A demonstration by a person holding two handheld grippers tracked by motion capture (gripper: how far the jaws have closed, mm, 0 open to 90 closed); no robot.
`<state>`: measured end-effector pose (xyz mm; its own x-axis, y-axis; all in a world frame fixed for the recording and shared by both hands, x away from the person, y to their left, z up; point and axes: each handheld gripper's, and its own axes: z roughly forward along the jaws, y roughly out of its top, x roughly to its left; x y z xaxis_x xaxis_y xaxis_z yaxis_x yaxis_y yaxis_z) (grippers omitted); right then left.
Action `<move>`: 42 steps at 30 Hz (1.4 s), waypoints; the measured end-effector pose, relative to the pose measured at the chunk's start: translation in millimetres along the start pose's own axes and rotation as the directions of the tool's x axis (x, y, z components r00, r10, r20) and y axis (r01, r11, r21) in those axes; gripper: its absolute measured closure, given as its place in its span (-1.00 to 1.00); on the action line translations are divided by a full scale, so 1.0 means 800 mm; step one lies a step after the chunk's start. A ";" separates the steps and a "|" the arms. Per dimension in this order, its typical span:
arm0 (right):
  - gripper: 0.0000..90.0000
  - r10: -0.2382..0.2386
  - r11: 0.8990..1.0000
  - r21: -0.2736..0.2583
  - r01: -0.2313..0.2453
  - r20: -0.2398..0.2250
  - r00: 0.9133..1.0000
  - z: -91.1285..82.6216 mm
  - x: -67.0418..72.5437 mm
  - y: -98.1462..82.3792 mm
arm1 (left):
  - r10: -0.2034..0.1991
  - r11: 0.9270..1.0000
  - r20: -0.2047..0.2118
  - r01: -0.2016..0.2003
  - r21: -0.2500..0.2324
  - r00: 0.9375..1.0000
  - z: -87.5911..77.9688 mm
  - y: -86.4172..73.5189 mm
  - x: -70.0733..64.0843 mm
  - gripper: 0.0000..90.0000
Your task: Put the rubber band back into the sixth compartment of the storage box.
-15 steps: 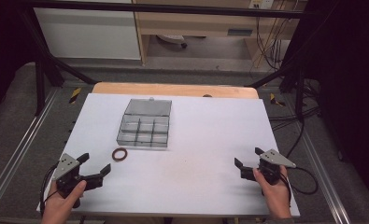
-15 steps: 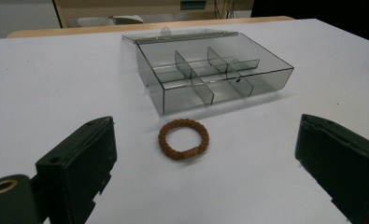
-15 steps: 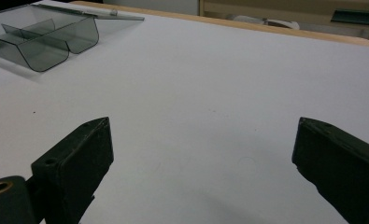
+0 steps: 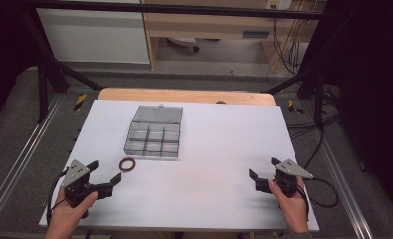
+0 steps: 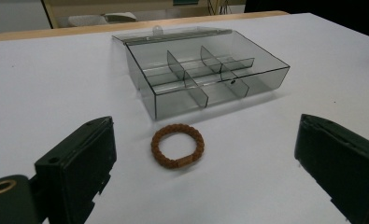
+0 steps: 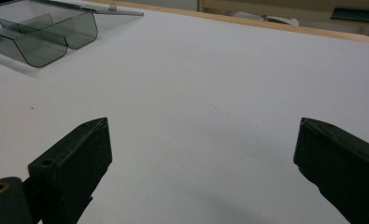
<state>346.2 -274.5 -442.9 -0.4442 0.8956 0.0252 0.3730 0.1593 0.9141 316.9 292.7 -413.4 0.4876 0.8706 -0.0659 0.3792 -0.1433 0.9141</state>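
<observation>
A brown braided ring (image 4: 128, 164) (image 5: 178, 146) lies flat on the white table top (image 4: 209, 149), just in front of a clear grey compartment box (image 4: 153, 131) (image 5: 205, 74) whose lid is folded back. My left gripper (image 4: 104, 171) (image 5: 205, 163) is held at the near left, open, its jaws wide apart and pointing at the ring, which lies a little ahead of them. At the near right my right gripper (image 4: 263, 168) (image 6: 203, 163) is open too, over bare table, with nothing between its jaws. The box corner (image 6: 46, 32) appears far left in the right gripper view.
The white top rests on a wooden table (image 4: 184, 94) whose far edge shows behind the box. Metal rails (image 4: 15, 169) run along both sides, and cables (image 4: 328, 199) trail off at the right. Dark floor and furniture lie beyond.
</observation>
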 end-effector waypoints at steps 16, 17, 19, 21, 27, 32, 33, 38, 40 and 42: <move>-0.91 -0.011 1.000 0.012 0.011 -0.014 1.000 0.003 0.003 0.000 | 0.026 1.000 0.014 -0.026 0.016 1.000 0.032 0.020 0.000 -0.87; -0.91 -0.013 1.000 0.014 0.013 -0.015 1.000 0.003 0.004 0.000 | 0.029 0.999 0.016 -0.030 0.020 0.999 0.035 0.021 0.001 -0.87; -0.92 -0.014 1.000 0.016 0.014 -0.018 1.000 0.004 0.004 0.000 | 0.032 0.999 0.016 -0.033 0.027 0.999 0.040 0.023 0.001 -0.86; -0.92 -0.013 1.000 0.020 0.013 -0.019 1.000 0.004 0.005 0.000 | 0.035 0.999 0.017 -0.035 0.033 0.999 0.046 0.024 0.002 -0.86; -0.92 -0.013 1.000 0.020 0.013 -0.018 1.000 0.004 0.005 0.000 | 0.052 0.996 0.030 -0.054 0.065 0.998 0.065 0.023 0.002 -0.85; -0.92 -0.010 1.000 0.023 0.010 -0.021 1.000 0.004 0.005 0.000 | 0.057 0.993 0.057 -0.062 0.098 0.997 0.082 0.018 0.000 -0.81; -0.92 -0.009 1.000 0.023 0.010 -0.021 1.000 0.004 0.004 0.000 | 0.057 0.993 0.057 -0.062 0.098 0.997 0.082 0.018 0.000 -0.81; -0.92 -0.006 1.000 0.025 0.007 -0.022 1.000 0.005 0.004 0.000 | 0.072 0.988 0.065 -0.080 0.133 0.995 0.088 0.011 -0.004 -0.77; -0.92 -0.008 1.000 0.026 0.008 -0.021 1.000 0.006 0.004 0.000 | 0.075 0.985 0.071 -0.085 0.147 0.995 0.088 0.010 -0.004 -0.76; -0.92 -0.008 1.000 0.027 0.008 -0.022 1.000 0.006 0.004 0.000 | 0.078 0.981 0.064 -0.088 0.173 0.995 0.091 0.007 -0.003 -0.69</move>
<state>348.7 -269.6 -444.5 -0.4650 0.8849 0.0271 0.3908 0.1777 0.9031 375.1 255.7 -437.2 0.5653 0.8247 -0.0204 0.4654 -0.2984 0.8333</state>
